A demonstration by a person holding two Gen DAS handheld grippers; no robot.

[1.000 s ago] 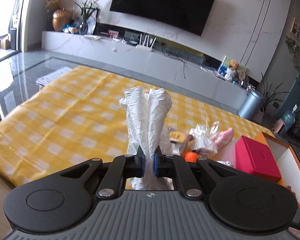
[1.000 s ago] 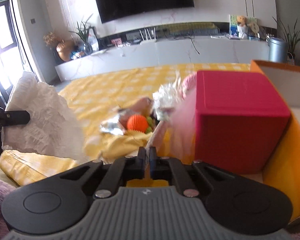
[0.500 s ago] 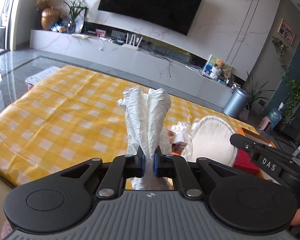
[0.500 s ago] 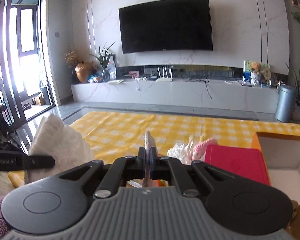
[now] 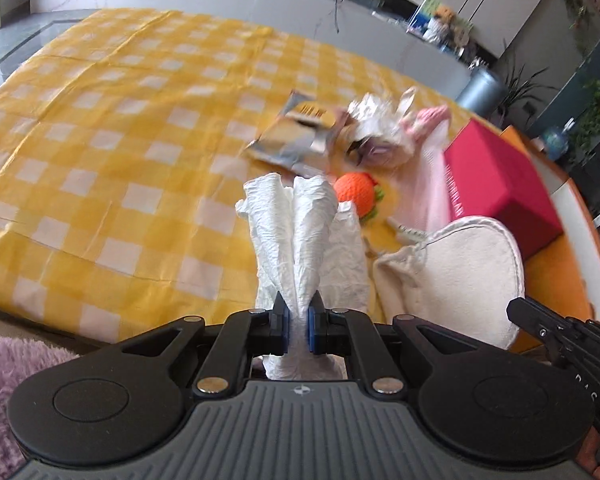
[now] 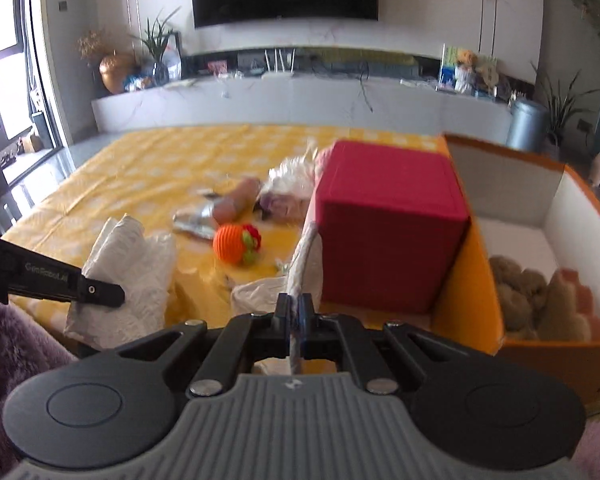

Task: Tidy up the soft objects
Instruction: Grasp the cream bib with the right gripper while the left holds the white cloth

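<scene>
My left gripper (image 5: 297, 322) is shut on a crumpled white cloth (image 5: 296, 236), which stands up between its pads above the near edge of the yellow checked tablecloth (image 5: 120, 140). The same white cloth (image 6: 132, 264) shows at the left of the right wrist view, beside the left gripper's fingers (image 6: 96, 292). My right gripper (image 6: 296, 316) is shut on a flat cream pad (image 6: 306, 264), seen edge-on just left of the red box (image 6: 384, 224). In the left wrist view the cream pad (image 5: 460, 272) hangs broadside at the right.
An orange knitted ball (image 6: 236, 246), a silver packet (image 5: 292, 140) and a crumpled wrapper with a pink toy (image 5: 380, 124) lie mid-table. An open orange box (image 6: 540, 208) at the right holds brown plush pieces (image 6: 532, 304). A purple fluffy rug (image 5: 4, 376) lies below the table edge.
The left gripper has dipped and tilted down toward the table with the white cloth. The right gripper, holding the cream pad, rose and then came down beside the red box.
</scene>
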